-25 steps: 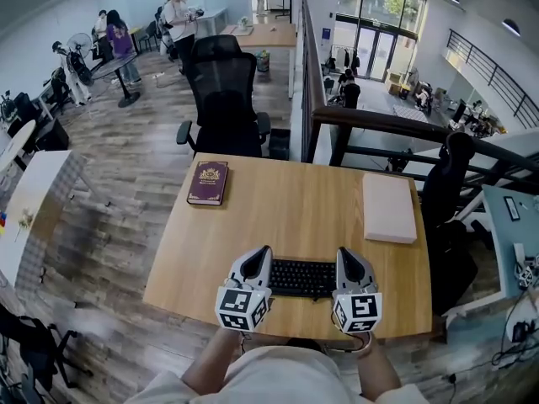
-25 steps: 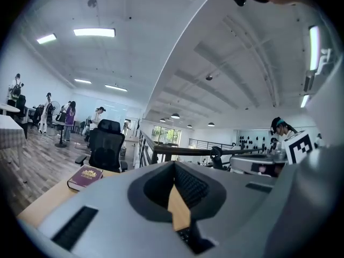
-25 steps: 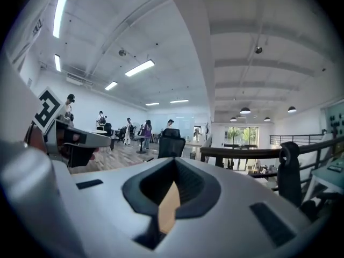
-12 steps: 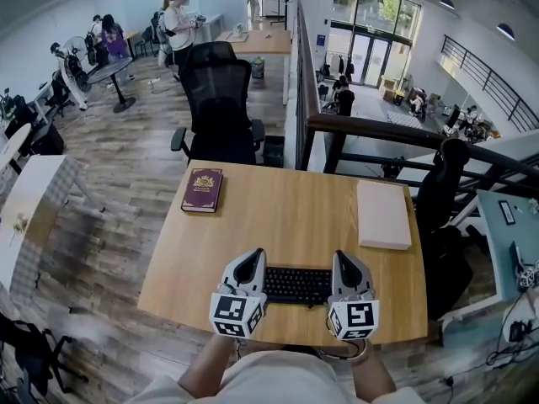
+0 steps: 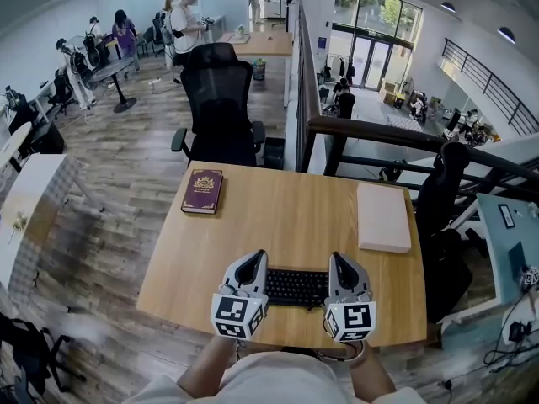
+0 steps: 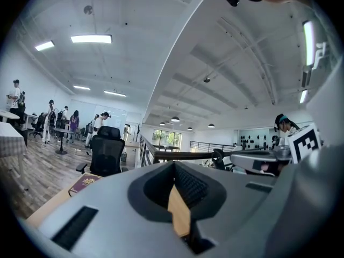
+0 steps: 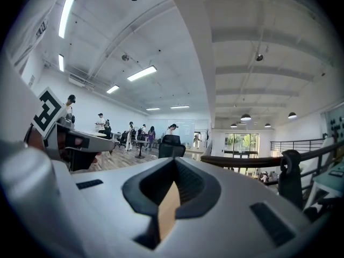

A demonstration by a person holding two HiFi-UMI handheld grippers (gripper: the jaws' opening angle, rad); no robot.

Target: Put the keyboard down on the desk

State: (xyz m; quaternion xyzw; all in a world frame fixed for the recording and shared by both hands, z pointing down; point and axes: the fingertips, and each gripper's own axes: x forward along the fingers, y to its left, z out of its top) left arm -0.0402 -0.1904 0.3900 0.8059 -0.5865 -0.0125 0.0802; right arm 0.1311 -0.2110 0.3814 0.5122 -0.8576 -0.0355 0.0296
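Black rectangular keyboard [image 5: 298, 286] at lower centre of the head view, long side parallel to the near edge of the light wooden table [image 5: 286, 209] and just inside that edge. It appears to lie flat on the tabletop or very close above it; no view settles whether it actually touches. Left tool [image 5: 254, 259] flanks the keyboard's left end and right tool [image 5: 340, 261] its right end, each alongside and apparently against the short side, both pointing away from the person; the marker cubes sit at the bottom of the frame, above the person's forearms. Each gripper view shows its tool's jaws pressed together with nothing caught between them, so the keyboard would be carried, if at all, by being squeezed between the two tools' flanks rather than pinched.

Task status, as a judgement: placement is nearly or fully done, since the keyboard is already at table level in a sensible spot. What is left is to confirm that it rests there and to draw both tools off sideways.

Beyond it: a maroon hardback book [image 5: 203, 191] at the table's far left; a pale flat rectangular pad [image 5: 384, 217] at its far right; both well apart from the keyboard. A black mesh office chair [image 5: 221, 99] stands behind the table.
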